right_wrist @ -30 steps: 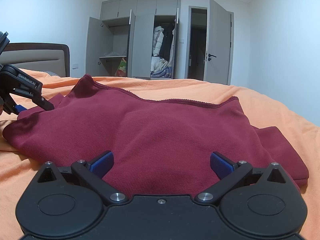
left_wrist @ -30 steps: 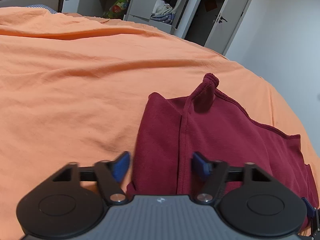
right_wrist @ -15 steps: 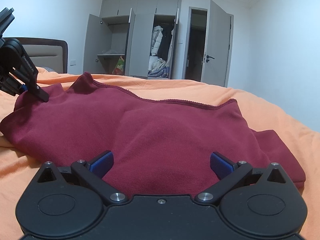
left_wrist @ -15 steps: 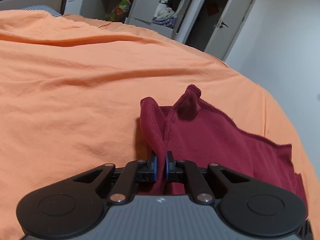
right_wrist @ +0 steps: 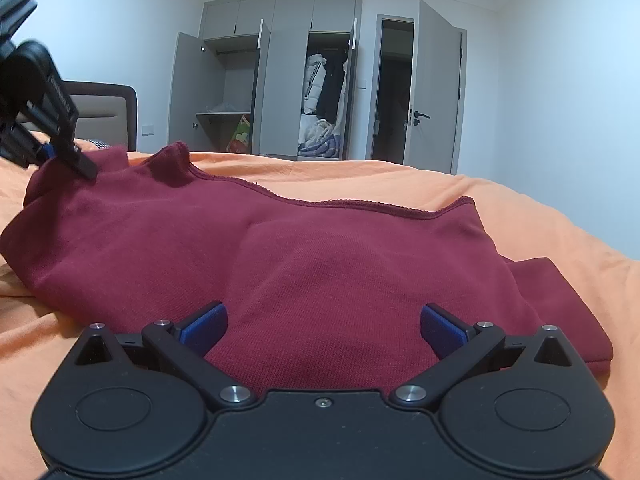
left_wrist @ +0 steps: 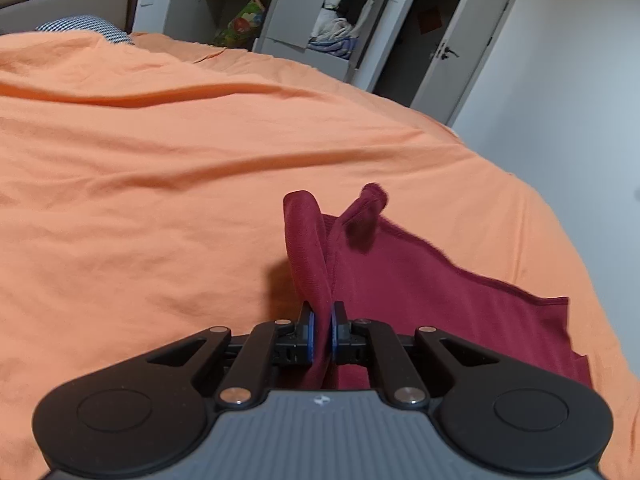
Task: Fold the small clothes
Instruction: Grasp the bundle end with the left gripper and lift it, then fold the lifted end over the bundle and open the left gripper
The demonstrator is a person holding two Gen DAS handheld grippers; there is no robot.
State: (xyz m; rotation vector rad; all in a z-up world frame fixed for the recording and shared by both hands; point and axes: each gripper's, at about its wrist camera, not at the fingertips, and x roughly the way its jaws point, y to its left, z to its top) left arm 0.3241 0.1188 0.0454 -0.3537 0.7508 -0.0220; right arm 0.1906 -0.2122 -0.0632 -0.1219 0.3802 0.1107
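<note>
A dark red garment lies partly folded on the orange bedsheet. My left gripper is shut on the garment's left edge and holds a pinched fold of cloth up off the bed. In the right wrist view the left gripper shows at the far left, lifting that corner. My right gripper is open, its blue pads spread wide over the near edge of the cloth with nothing held between them.
The orange bedsheet spreads wide to the left and beyond the garment. A headboard and a checked pillow stand at the bed's far left. Open wardrobe doors and a room door are behind.
My left gripper went from open around the garment's edge to shut on it, then raised the pinched corner. The right gripper stayed open and hardly moved.
</note>
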